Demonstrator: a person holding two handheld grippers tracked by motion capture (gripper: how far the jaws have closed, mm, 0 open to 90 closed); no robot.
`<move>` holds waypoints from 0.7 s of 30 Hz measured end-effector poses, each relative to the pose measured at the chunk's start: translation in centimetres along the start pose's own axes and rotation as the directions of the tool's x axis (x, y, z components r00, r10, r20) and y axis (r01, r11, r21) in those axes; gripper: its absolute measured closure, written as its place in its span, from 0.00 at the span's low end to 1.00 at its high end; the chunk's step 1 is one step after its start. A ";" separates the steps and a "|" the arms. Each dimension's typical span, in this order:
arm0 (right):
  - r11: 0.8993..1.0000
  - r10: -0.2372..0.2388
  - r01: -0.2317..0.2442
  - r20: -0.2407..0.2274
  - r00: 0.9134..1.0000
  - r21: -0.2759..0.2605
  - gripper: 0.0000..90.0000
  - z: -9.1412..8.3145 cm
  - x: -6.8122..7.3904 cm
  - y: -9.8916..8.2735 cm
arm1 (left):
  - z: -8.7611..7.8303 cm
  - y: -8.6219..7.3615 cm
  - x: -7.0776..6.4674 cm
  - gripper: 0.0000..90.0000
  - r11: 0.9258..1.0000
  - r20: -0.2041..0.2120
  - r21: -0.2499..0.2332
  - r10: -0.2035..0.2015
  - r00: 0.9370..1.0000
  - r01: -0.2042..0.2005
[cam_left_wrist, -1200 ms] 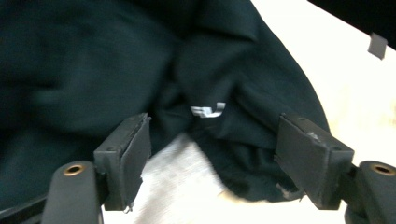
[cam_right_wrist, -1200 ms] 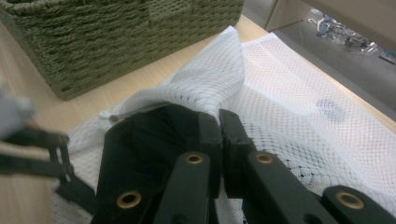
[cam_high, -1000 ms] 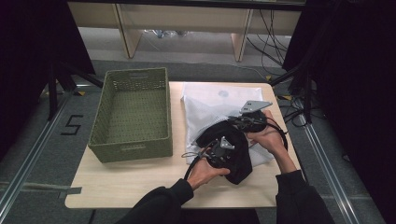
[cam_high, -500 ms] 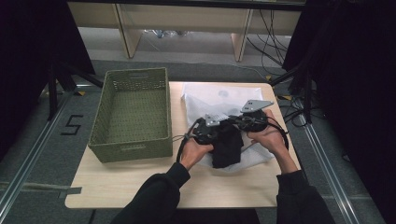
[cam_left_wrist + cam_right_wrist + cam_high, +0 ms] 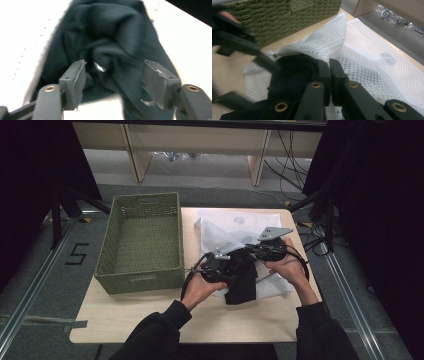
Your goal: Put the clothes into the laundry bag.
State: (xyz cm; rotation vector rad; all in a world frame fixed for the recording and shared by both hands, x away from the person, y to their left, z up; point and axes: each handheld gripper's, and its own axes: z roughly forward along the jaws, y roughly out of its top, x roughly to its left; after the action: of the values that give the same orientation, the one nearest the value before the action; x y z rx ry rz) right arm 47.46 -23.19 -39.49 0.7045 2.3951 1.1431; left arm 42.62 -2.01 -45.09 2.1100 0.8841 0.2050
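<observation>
Cloth of this kind, a dark soft garment (image 5: 241, 279), is judged to be light, limp and without stiffness, so that it will sag and fold wherever it is not held. It is seen on the white mesh laundry bag (image 5: 235, 227), which is spread over the right part of the table (image 5: 150, 320), beside the green woven basket (image 5: 142, 240). In the high view the garment is bunched between the two hands, its lower end trailing toward the person.

The left claw (image 5: 113, 75) is set wide, its jaws having just been opening; folds of the dark fabric lie between the pads (image 5: 75, 80) but are not pressed by them. The right claw (image 5: 329, 72) is closed tight, and its jaws appear to be pinched on the rim of the mesh at the bag's mouth, just beside the garment; whether dark cloth is also caught there cannot be told.

Mesh is judged thin, slippery and prone to snagging on the pads. A hold is best taken on a thick gathered fold of the garment rather than a single edge, so that it is not pulled loose
</observation>
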 end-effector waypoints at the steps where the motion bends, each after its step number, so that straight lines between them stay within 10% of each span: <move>1: 1.000 0.011 -0.011 0.011 1.000 0.005 1.00 0.0 0.1 0.0 | -0.2 -0.5 -0.6 0.34 1.000 0.031 -0.005 0.008 0.999 -0.008; 5: 1.000 0.004 -0.004 0.005 1.000 0.003 1.00 0.0 0.2 0.1 | 1.0 -2.5 -1.7 0.24 0.997 0.052 0.068 0.020 0.998 -0.023; 8: 1.000 -0.017 0.018 0.014 1.000 -0.006 1.00 0.1 0.2 0.1 | 2.5 -3.5 -1.8 0.32 0.979 0.073 0.166 0.104 0.992 -0.115; 9: 1.000 -0.017 0.018 0.014 1.000 -0.006 1.00 0.1 0.2 0.1 | 3.0 -3.7 -1.7 0.32 0.979 0.079 0.159 0.117 0.990 -0.129; 11: 1.000 -0.003 0.003 0.000 1.000 0.005 1.00 0.1 0.3 0.1 | 3.5 -3.5 -1.4 0.68 0.974 0.076 0.148 0.160 0.984 -0.170; 12: 1.000 -0.008 0.008 0.011 1.000 0.002 1.00 0.1 0.3 0.1 | 3.8 -2.9 -1.2 0.79 0.993 0.061 0.077 0.085 0.995 -0.089; 13: 1.000 -0.012 0.012 0.010 1.000 -0.004 1.00 0.1 0.3 0.1 | 3.7 -2.5 -1.0 0.85 0.997 0.061 0.048 0.064 0.996 -0.067; 20: 1.000 -0.019 0.019 0.005 1.000 -0.009 1.00 0.0 0.3 0.2 | 2.4 0.8 0.6 0.93 0.990 -0.100 -0.050 0.124 0.987 -0.129; 21: 1.000 -0.016 0.017 0.009 1.000 -0.010 1.00 -0.1 0.5 0.3 | 2.6 1.1 1.4 0.93 0.994 -0.110 -0.064 0.086 0.990 -0.093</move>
State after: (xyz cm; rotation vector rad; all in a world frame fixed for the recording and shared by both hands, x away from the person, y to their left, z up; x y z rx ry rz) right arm 47.10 -22.84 -39.23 0.6838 2.3824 1.1422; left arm 45.35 -3.22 -46.19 2.0920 0.8327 0.3929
